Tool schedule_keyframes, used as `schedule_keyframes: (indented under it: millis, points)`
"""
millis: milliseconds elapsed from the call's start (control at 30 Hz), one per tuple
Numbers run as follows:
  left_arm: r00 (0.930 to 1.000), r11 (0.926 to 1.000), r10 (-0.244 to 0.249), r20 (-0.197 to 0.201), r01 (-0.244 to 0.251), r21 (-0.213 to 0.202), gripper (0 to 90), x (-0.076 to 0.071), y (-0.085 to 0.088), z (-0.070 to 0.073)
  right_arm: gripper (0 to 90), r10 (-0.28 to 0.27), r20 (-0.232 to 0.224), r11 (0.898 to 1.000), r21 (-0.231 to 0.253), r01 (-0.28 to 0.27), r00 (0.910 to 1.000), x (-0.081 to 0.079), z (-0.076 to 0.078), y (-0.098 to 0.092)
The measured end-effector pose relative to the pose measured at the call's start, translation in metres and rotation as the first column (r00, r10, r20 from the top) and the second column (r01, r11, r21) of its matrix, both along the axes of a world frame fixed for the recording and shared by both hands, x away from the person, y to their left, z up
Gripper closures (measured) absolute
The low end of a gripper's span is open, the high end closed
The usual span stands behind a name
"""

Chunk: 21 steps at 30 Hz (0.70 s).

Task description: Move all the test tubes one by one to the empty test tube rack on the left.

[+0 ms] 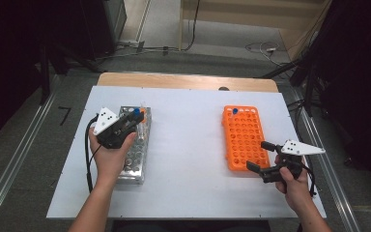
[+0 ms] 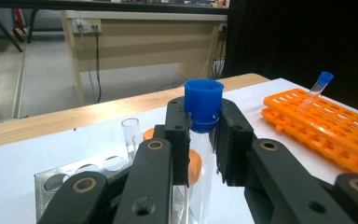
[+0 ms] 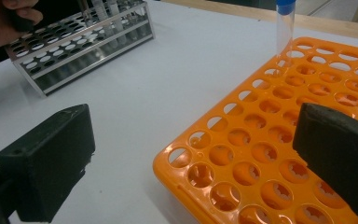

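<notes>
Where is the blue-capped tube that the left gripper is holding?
In the high view at left, the blue-capped tube sits over the metal rack's far end, clamped by the left gripper.

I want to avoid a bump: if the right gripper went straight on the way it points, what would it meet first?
Probably the orange tube rack: the right gripper stands open at its near corner.

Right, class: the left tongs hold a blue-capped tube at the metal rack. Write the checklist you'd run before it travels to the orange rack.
1. Left tongs shut on blue-capped tube, just under the cap: ok.
2. Tube lifted free of the metal rack: cannot tell.
3. Free holes in orange rack: ok, one tube stands at its far corner.
4. Table between the racks bare: ok.
5. Right tongs open, beside the orange rack's near corner, holding nothing: ok.
</notes>
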<state>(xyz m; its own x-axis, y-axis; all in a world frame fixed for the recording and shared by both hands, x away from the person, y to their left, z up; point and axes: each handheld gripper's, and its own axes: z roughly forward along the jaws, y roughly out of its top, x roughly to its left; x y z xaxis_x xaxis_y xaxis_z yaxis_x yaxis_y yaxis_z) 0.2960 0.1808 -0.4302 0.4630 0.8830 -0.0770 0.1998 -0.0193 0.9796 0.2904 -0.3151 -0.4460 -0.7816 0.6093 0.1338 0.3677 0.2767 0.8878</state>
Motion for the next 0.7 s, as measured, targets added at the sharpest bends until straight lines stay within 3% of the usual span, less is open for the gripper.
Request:
schedule_keyframes:
  millis: [133, 233, 333, 500, 700]
  points:
    - [0.9993, 0.9998, 0.009, -0.035, -0.009, 0.020, 76.7, -0.0004, -0.0010, -0.0005, 0.0, -0.001, 0.001, 1.000, 0.003, 0.001, 1.0000, 0.0001, 0.0002, -0.0005]
    - [0.9943, 0.9990, 0.020, -0.104, -0.016, 0.042, 76.5, -0.0015, -0.0015, 0.0010, 0.0, -0.002, 0.000, 1.000, 0.002, 0.002, 1.0000, 0.0004, 0.0000, -0.0008]
    - [0.9890, 0.9986, 0.026, -0.146, -0.019, 0.050, 76.3, -0.0033, -0.0010, 0.0025, 0.0, -0.001, 0.001, 1.000, -0.003, 0.001, 1.0000, 0.0008, -0.0004, -0.0004]
    - [0.9829, 0.9940, 0.030, -0.181, -0.011, 0.109, 76.0, -0.0047, -0.0060, 0.0011, 0.0, -0.001, -0.001, 1.000, -0.007, 0.001, 1.0000, 0.0014, -0.0005, -0.0001]
    - [0.9746, 0.9932, 0.047, -0.219, -0.022, 0.115, 75.5, -0.0051, -0.0067, 0.0003, 0.0, 0.000, -0.003, 1.000, -0.012, -0.001, 1.0000, 0.0020, -0.0012, 0.0006]
